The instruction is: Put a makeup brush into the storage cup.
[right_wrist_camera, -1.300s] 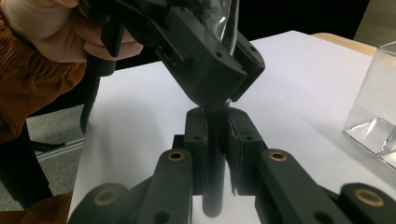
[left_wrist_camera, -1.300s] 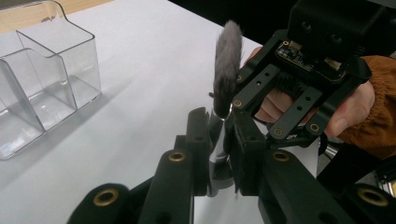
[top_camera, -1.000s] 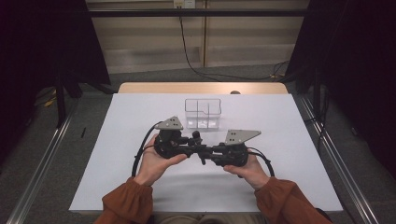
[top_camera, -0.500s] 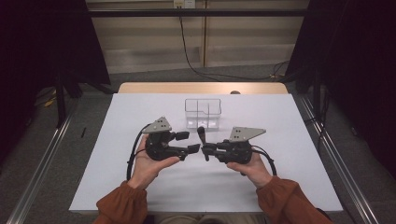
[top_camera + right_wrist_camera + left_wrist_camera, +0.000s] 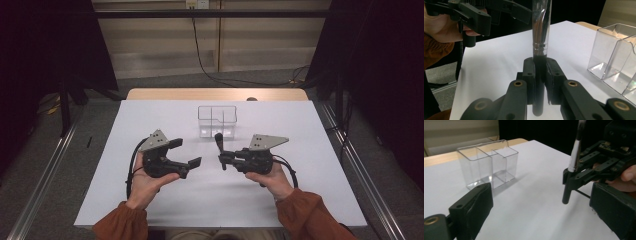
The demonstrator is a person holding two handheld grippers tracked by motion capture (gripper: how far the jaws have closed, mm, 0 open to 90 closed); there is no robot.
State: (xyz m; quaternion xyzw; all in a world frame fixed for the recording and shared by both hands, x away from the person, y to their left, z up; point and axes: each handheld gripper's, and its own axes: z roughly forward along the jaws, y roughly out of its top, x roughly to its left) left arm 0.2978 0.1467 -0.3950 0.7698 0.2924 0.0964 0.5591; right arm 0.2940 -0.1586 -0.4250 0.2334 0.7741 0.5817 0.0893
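My right gripper [image 5: 222,159] [image 5: 539,72] is shut on the black handle of a slim brush [image 5: 218,142] [image 5: 540,37] with a silver ferrule. The brush stands upright, its lower end just above the white table [image 5: 300,130]. My left gripper [image 5: 187,152] [image 5: 541,215] is open with nothing between its jaws, a short way left of the brush [image 5: 571,170]. From it I look across at the right gripper [image 5: 579,177]. A clear plastic box [image 5: 216,120] [image 5: 489,162] [image 5: 616,55] with compartments stands behind both grippers at mid-table. The left gripper [image 5: 504,18] also shows beyond the brush.
The white table top has a wooden strip [image 5: 215,94] along its far edge. Metal rails [image 5: 360,165] run on the floor on both sides. A cable [image 5: 131,165] loops from the left gripper over the table.
The two grippers were together at the brush a second ago. The left one has opened and drawn away to the left, while the right keeps the brush and has shifted slightly right.
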